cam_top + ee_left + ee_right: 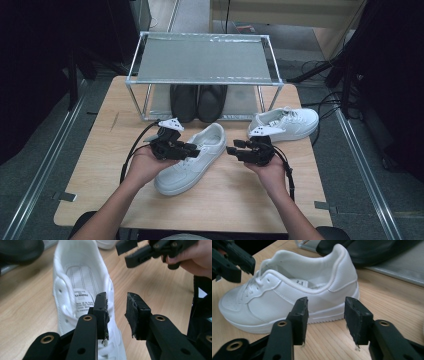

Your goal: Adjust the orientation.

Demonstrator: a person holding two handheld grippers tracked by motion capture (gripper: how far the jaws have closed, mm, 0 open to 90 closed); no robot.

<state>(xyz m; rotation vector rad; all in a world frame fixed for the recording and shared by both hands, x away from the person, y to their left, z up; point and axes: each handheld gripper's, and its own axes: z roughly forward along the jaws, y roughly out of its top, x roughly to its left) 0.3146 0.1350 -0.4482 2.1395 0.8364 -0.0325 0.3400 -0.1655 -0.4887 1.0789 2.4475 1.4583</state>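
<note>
Wooden bench (235,200) in a dim room carries a metal shoe rack (202,55) at its far edge, a black pair (197,102) on the lower shelf. 1 white sneaker (192,160) lies near the bench's middle, toe toward the near edge, between 2 tongs. Left gripper (192,149) hovers over its laces, jaws narrowly apart and empty. Right gripper (232,148), just beside its heel side, gapes likewise, holding nothing. A second white sneaker (285,122) rests near the right edge.
</note>
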